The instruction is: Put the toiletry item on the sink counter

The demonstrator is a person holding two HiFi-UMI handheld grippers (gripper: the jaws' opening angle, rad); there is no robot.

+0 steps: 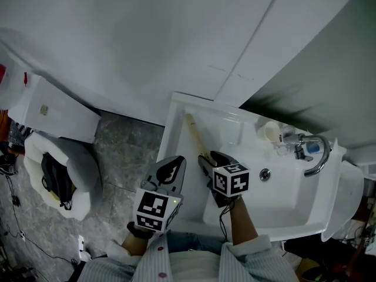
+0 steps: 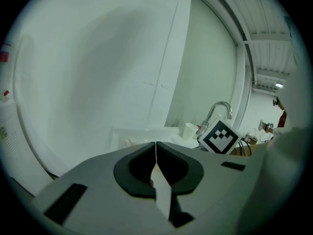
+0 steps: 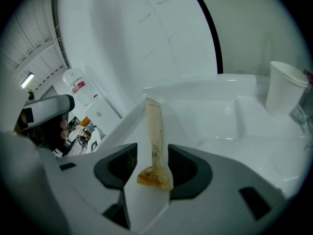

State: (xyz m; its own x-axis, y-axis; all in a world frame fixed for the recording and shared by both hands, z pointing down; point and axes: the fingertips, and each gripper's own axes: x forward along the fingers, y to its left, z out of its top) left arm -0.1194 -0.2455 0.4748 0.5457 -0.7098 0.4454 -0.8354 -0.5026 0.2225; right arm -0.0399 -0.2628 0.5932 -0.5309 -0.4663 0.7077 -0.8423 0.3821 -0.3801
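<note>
The toiletry item (image 1: 197,137) is a long beige paper-wrapped stick that lies flat on the left ledge of the white sink (image 1: 180,111). My right gripper (image 1: 208,159) is at its near end. In the right gripper view the item (image 3: 153,131) runs away from me between the open jaws of the right gripper (image 3: 152,156), its crumpled end (image 3: 155,176) near the jaw roots, and the pads do not press on it. My left gripper (image 1: 175,164) hangs beside the sink's left edge. In the left gripper view, the left gripper (image 2: 155,153) is shut with nothing in it.
A white cup (image 1: 271,131) and a chrome faucet (image 1: 314,154) stand at the far right of the sink, behind the basin (image 1: 276,198). A toilet (image 1: 59,169) with its cistern (image 1: 53,107) stands on the grey floor at the left. White wall panels rise behind.
</note>
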